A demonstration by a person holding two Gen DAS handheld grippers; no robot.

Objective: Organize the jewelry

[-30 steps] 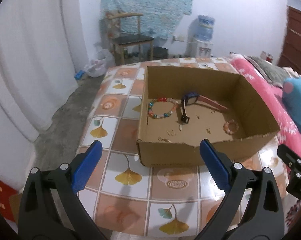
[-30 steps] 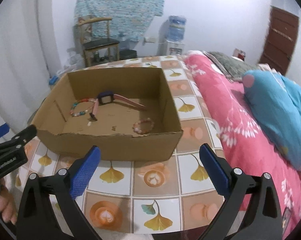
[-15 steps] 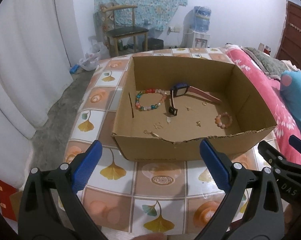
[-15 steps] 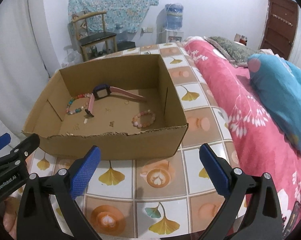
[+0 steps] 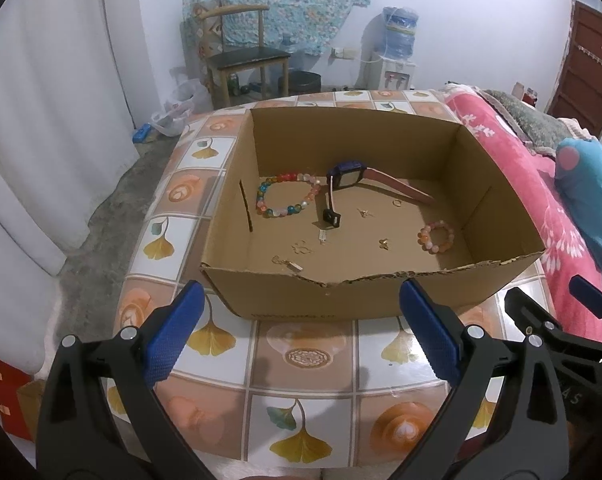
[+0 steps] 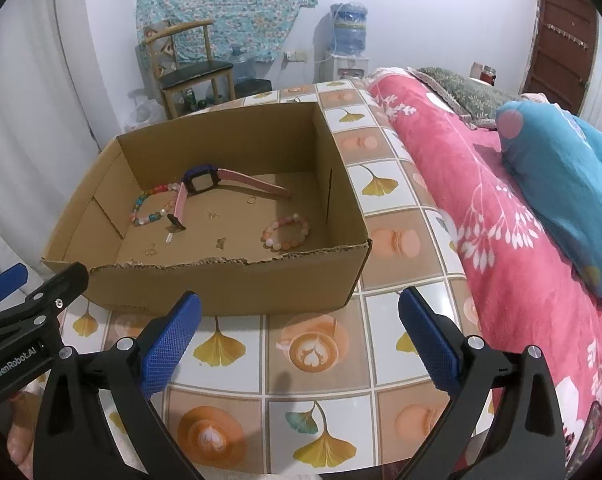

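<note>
An open cardboard box (image 5: 341,294) (image 6: 229,284) stands on the tiled table. Inside lie a multicoloured bead bracelet (image 5: 287,200) (image 6: 149,206), a pink-strapped watch with a dark blue case (image 5: 349,174) (image 6: 201,182), a pink bead bracelet (image 5: 437,236) (image 6: 287,232) and several small gold pieces (image 5: 384,243) (image 6: 221,243). My left gripper (image 5: 301,332) is open and empty, held above the table in front of the box. My right gripper (image 6: 301,332) is open and empty, in front of the box's right corner.
The table top (image 5: 305,360) has a ginkgo and coffee pattern. A bed with a pink blanket (image 6: 501,220) and a blue pillow (image 6: 573,172) runs along the right. A wooden chair (image 5: 241,60) and a water dispenser (image 5: 397,56) stand by the far wall.
Both grippers have risen and tilted down, so the box floor shows more fully. The left gripper has shifted right towards the box's middle. Both stayed open.
</note>
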